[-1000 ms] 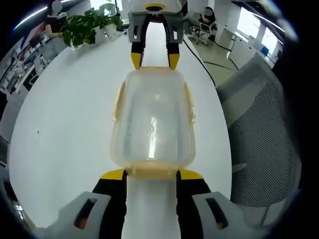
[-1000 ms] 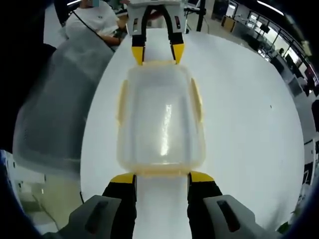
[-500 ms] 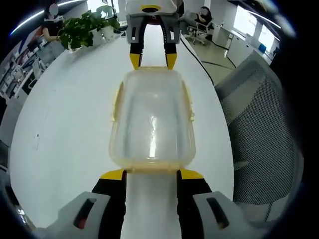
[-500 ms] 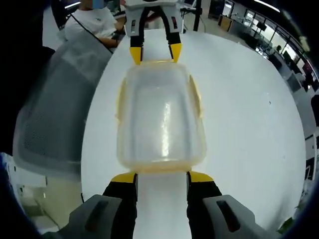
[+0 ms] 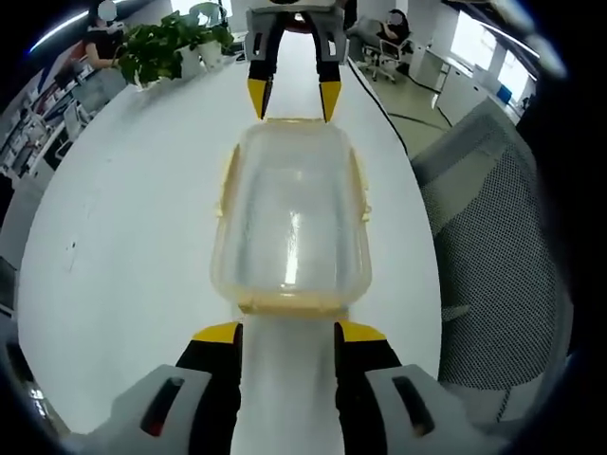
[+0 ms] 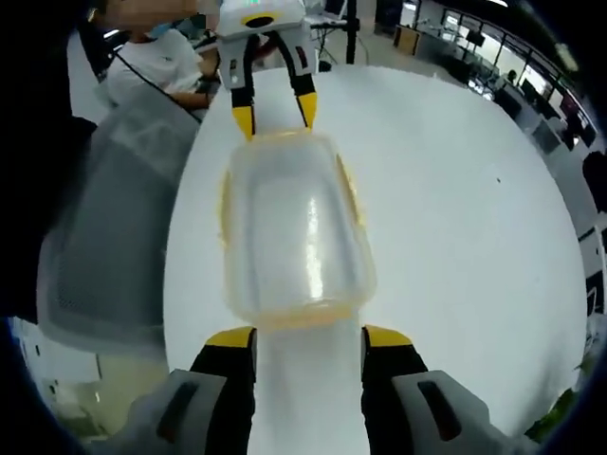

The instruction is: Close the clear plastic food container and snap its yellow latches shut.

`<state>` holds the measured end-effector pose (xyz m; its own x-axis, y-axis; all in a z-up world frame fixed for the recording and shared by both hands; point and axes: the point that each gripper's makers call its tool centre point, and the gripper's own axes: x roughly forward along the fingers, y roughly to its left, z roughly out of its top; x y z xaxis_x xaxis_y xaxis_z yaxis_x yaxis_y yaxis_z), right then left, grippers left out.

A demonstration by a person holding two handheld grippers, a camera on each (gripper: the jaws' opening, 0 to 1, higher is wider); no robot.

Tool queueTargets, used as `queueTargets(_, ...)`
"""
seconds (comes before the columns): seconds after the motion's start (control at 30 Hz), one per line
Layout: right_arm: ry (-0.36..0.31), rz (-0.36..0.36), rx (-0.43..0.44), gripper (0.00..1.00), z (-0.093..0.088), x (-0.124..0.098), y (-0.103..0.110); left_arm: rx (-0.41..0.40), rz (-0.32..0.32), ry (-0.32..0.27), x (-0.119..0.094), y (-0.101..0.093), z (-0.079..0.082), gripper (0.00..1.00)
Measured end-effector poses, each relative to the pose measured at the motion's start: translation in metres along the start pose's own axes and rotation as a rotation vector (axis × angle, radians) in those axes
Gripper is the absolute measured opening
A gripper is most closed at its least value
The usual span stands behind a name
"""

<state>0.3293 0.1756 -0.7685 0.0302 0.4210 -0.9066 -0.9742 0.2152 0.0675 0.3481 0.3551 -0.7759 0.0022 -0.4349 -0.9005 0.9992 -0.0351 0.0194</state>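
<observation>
The clear plastic container (image 5: 289, 223) lies lengthwise on the white table (image 5: 114, 237) with its lid on. Yellow latches run along its long sides (image 5: 226, 185) and across its near end (image 5: 289, 303). My left gripper (image 5: 288, 334) stands open just short of that end, apart from it. Beyond the far end is my right gripper (image 5: 292, 102), open too. In the right gripper view the container (image 6: 294, 232) sits between the open right gripper (image 6: 308, 338) and the open left gripper (image 6: 275, 116). Nothing is held between either pair of jaws.
A grey mesh office chair (image 5: 493, 246) stands close to the table edge beside the container, also visible as the chair (image 6: 104, 218). Potted plants (image 5: 166, 47) sit at the table's far end. A seated person (image 6: 161, 57) is beyond the chair.
Both grippers have drawn back a little from the container's ends, leaving small gaps where the tips were at its rim. The container has stayed on the table.
</observation>
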Motion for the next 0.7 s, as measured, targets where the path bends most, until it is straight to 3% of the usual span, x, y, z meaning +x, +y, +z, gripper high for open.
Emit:
queueTargets(0.13, -0.029, 0.009, 0.082, 0.42, 0.005, -0.002, 0.002, -0.048, -0.008, -0.017, -0.005, 0.000, 0.002, 0.39)
queueTargets(0.23, -0.040, 0.008, 0.133, 0.42, 0.007, -0.002, 0.001, -0.141, -0.040, -0.052, -0.007, -0.006, 0.007, 0.38)
queueTargets(0.37, -0.055, 0.001, 0.195, 0.41, 0.011, -0.002, 0.000, -0.176, -0.031, -0.053, -0.009, -0.004, 0.008, 0.35)
queueTargets(0.47, -0.088, 0.001, 0.263, 0.39, 0.017, -0.003, 0.000, -0.262, -0.043, -0.082, -0.011, -0.006, 0.013, 0.33)
queueTargets(0.6, -0.097, -0.014, 0.295, 0.39, 0.016, -0.005, -0.002, -0.315, -0.030, -0.106, -0.013, -0.001, 0.016, 0.34)
queueTargets(0.7, -0.127, -0.028, 0.376, 0.39, 0.016, -0.006, -0.005, -0.392, -0.005, -0.119, -0.014, 0.005, 0.017, 0.34)
